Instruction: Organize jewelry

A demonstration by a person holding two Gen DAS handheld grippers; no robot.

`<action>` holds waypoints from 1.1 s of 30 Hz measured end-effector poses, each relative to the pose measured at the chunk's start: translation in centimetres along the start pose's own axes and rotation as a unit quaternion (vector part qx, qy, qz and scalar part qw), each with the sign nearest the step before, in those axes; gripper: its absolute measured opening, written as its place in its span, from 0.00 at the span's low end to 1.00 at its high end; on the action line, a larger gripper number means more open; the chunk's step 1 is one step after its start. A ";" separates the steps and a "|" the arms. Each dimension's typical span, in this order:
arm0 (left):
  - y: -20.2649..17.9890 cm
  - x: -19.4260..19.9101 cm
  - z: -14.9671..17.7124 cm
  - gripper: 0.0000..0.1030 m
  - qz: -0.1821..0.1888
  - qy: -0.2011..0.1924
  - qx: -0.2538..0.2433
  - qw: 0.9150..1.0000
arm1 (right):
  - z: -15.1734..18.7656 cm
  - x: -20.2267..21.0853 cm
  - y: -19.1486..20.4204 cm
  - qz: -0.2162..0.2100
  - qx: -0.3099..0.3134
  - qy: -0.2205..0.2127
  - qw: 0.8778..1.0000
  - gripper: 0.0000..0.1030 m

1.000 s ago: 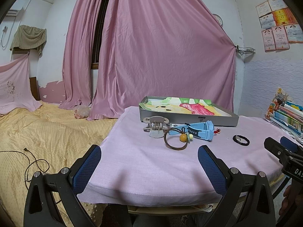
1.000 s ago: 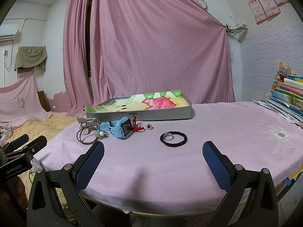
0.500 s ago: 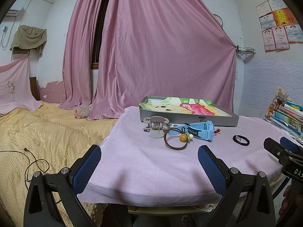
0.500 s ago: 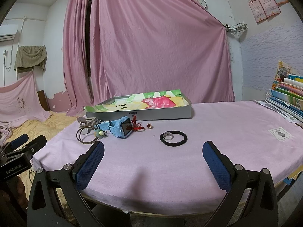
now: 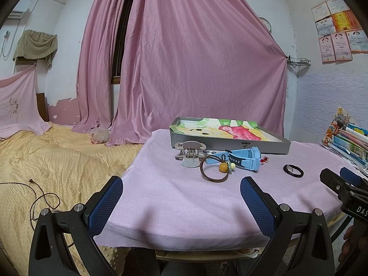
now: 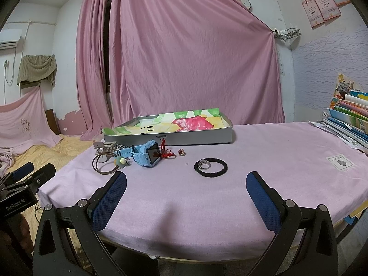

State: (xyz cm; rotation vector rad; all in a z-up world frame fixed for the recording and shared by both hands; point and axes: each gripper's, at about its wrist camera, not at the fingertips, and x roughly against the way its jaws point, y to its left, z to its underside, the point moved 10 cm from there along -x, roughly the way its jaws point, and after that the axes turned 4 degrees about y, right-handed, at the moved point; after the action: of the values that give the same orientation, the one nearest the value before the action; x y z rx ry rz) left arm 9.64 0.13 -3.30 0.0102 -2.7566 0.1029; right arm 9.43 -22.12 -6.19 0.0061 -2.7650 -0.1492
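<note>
Step in hand: none of the sorting looks begun (my reading); every piece lies loose on the tabletop (image 6: 264,161), and the tray (image 6: 168,135) at the far side holds only its printed paper liner.

Left hand-held gripper (image 5: 181,200): fingers wide apart, empty, hovering at the near edge, well short of the pile.

Right hand-held gripper (image 6: 186,197): fingers wide apart, empty, also at the near edge, lined up roughly with the black hair tie (image 6: 211,168).

Where the pieces lie: left cluster just in front of the tray, namely a beige claw clip (image 5: 190,153), a brown hair loop with beads (image 5: 215,169) and a blue watch (image 6: 143,153); a red charm (image 6: 166,153) and a small stud (image 6: 181,153) just right of the watch; the hair tie further right and nearer, with a silver ring (image 6: 203,164) lying inside its left part.

Watch axis: the strap runs roughly left to right, with the body at the right end and the face turned toward the right and near (propped on edge, not flat).

Next move: probably the right hand-held gripper goes forward and down onto the hair tie or ring; both are thin and flat, so the fingertips must close low against the cloth.

Risk: the cloth may bunch, or the ring may slide.
</note>
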 end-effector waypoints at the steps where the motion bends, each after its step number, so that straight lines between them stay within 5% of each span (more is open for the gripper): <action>1: 0.0 0.0 0.0 1.00 0.000 0.000 0.000 1.000 | 0.0 0.0 0.0 0.000 0.000 0.000 1.000 0.99; 33: 0.6 -2.2 -0.6 1.00 0.006 0.027 0.011 1.000 | -0.4 -1.8 -0.7 0.003 0.001 0.011 1.000 0.99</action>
State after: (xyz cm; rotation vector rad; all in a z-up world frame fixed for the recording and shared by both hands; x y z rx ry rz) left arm 11.93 0.78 -3.64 -0.0019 -2.7026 0.1358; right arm 11.24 -22.78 -6.55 -0.0015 -2.7433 -0.1445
